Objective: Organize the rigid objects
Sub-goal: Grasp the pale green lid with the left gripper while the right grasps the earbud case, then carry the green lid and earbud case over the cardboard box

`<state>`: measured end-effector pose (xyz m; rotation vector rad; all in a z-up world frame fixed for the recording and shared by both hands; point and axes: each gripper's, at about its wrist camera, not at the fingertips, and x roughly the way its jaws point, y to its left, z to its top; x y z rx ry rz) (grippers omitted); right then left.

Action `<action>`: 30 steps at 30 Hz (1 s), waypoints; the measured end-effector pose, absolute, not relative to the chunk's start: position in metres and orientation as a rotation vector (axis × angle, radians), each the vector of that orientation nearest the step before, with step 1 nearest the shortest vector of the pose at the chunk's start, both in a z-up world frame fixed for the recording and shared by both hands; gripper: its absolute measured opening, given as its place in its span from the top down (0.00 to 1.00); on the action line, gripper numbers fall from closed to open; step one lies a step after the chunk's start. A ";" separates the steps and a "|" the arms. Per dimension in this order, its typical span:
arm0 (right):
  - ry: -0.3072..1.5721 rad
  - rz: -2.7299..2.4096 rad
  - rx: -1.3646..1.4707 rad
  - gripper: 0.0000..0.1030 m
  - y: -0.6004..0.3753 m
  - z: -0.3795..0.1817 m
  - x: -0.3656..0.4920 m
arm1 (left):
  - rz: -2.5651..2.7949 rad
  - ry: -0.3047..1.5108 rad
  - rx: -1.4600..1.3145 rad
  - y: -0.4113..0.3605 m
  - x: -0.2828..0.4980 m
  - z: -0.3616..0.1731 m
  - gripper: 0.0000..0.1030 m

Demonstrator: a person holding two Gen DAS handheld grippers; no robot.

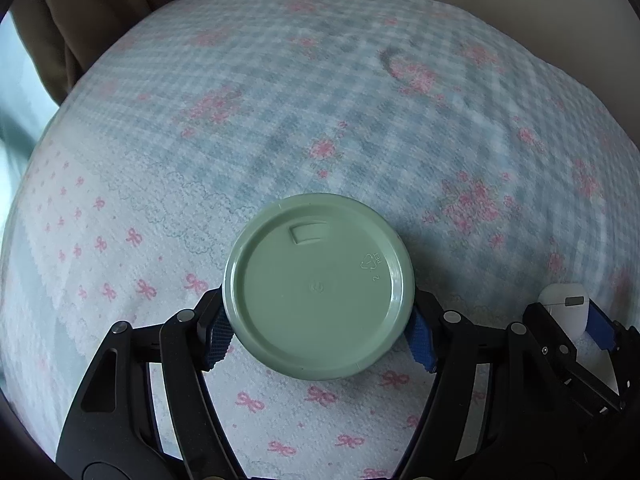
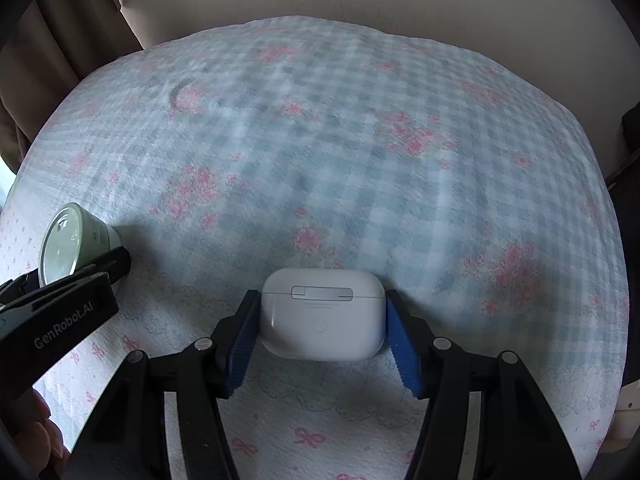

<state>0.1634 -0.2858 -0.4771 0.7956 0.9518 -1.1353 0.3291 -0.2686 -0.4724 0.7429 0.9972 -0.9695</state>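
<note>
Tongs in both my hands point steeply down at a bed cover [image 1: 360,120] printed with blue checks, pink flowers and pink bows.

My left tongs [image 1: 320,332] are clamped on a pale green jar [image 1: 318,286]. I look straight down on its round flat face, which carries a moulded recycling mark and a small raised tab. The 2 blue ribbed pads [image 1: 420,338] press against its opposite sides, 1 on each flank, and the jar fills the gap between them. It stands on the cover directly under these tongs.

My right tongs [image 2: 322,334] are clamped on a small white earbud case [image 2: 322,314]. The case lies on the cover with its metal hinge strip and round button facing up toward me. Both blue pads [image 2: 404,352] touch its short rounded ends.

From the right side, the green jar [image 2: 74,240] shows at the far left, pinched by the black fingers of the left tongs [image 2: 86,276], which bear white lettering. From the left side, the white case [image 1: 566,308] sits at the far right edge between the right tongs' fingers [image 1: 568,320].

Jar and case are near each other but apart, side by side on the near part of the cover. Brown curtain [image 1: 80,20] hangs beyond the far left corner, and fingertips [image 2: 48,432] show at the lower left.
</note>
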 end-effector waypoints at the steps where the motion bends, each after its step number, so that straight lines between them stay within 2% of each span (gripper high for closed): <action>1: 0.951 -1.130 0.799 0.46 -0.287 -0.477 0.163 | -0.968 0.994 0.739 -0.267 0.328 -0.470 0.34; 7: 0.937 -1.107 0.816 0.46 -0.290 -0.464 0.159 | -0.953 0.970 0.720 -0.266 0.323 -0.445 0.34; 13: 0.913 -1.084 0.789 0.46 -0.294 -0.429 0.150 | -0.933 0.931 0.698 -0.260 0.315 -0.399 0.34; 22: 0.879 -0.970 0.606 0.46 -0.282 -0.330 0.140 | -0.837 0.908 0.577 -0.211 0.298 -0.293 0.34; 30: 0.840 -0.729 0.388 0.46 -0.239 -0.228 0.149 | -0.720 0.878 0.438 -0.123 0.287 -0.197 0.34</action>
